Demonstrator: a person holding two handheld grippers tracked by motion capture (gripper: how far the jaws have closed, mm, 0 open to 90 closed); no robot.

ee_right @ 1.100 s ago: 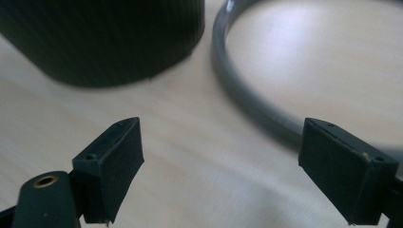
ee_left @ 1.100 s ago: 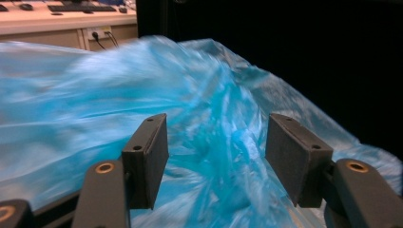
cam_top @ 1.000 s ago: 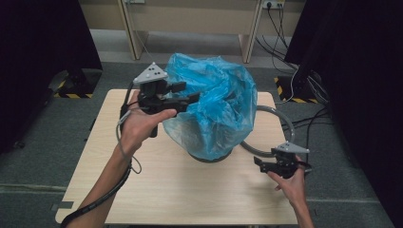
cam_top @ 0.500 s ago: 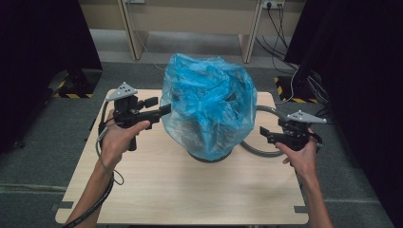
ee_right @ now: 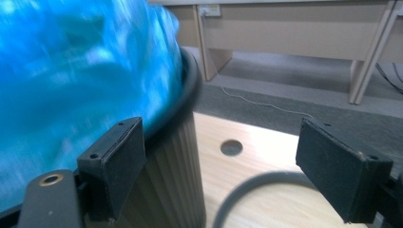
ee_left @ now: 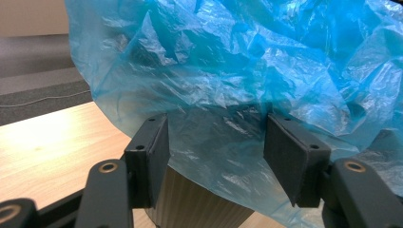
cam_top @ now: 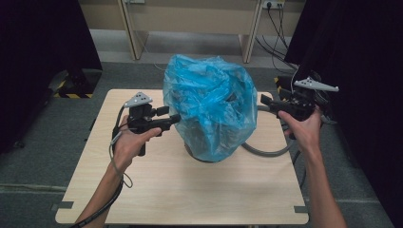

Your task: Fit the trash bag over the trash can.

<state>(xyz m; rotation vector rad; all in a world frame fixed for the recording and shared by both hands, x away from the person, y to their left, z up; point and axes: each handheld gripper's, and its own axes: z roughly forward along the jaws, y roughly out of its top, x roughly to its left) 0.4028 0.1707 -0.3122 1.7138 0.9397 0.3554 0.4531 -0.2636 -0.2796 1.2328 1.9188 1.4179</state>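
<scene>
Left tool stands half open with nothing between its pads, and its jaws have just been closing a little; the loose blue bag hangs straight ahead of it, its hem drooping just past the fingertips in the left gripper view, not yet pinched. Beneath that hem the ribbed side of the bin shows, so the plastic lies over and outside the rim on this side.

Right tool is held at the opposite side of the bag, higher up, near rim level; its jaws gape wide and grip nothing. In the right gripper view the bin's dark rim and ribbed wall sit just beside one pad, with the blue plastic bulging above that rim, and the other pad stands well clear over the counter and a grey hoop lying there.

The bag stands upright, ballooned tall above the bin, squarely between the two tools. The left looks nearer to the plastic; the likely next move is to nip the hem and draw it down the wall.
</scene>
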